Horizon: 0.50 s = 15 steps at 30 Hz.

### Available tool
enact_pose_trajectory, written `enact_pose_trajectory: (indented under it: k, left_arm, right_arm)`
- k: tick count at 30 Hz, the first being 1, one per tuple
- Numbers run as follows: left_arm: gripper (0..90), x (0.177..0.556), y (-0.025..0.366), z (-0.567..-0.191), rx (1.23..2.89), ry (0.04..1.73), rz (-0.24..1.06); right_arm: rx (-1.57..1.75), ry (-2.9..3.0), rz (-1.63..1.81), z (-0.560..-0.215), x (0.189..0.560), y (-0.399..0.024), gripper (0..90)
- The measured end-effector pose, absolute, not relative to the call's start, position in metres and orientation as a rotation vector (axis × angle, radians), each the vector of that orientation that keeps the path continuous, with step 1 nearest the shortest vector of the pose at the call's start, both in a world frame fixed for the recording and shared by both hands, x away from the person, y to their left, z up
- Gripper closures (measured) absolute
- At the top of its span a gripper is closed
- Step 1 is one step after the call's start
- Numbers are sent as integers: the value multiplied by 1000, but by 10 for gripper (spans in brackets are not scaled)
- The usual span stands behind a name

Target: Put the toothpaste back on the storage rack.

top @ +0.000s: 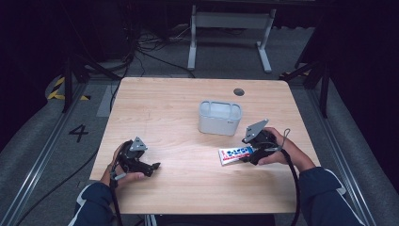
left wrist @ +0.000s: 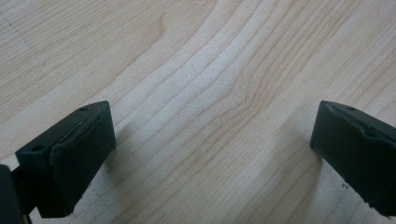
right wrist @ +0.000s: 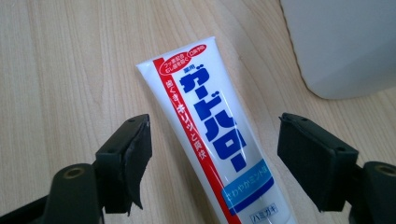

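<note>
Right gripper view — toothpaste tube [right wrist: 210,135] between tool [right wrist: 215,154] jaws

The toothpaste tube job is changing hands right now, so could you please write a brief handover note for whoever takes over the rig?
Left claw: open, nothing between its jaws, low over bare table at the near left.
Right claw: open, jaws either side of the toothpaste tube with a gap on both sides, not yet pressing.
Things: the tube lies flat on the table at the near right; the white container stands upright just beyond it, mid-table.
Done: right claw lined up over the tube.
Left: probably close on the tube, lift it, and likely carry it to the container.
</note>
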<state>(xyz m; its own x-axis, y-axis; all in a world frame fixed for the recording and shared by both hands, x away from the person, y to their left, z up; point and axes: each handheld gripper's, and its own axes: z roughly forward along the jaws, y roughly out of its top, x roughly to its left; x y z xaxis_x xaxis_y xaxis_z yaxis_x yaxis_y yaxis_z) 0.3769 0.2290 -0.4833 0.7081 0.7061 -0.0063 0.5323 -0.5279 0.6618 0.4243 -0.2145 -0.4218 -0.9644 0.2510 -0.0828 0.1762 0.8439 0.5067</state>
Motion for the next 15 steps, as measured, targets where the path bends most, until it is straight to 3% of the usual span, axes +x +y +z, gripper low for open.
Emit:
enact_pose_trajectory:
  k: [15]
  left_arm:
    - [4,361,235,-484,2249,956,347]
  right_arm:
    - [232,2950,653,-434,433,-193,286]
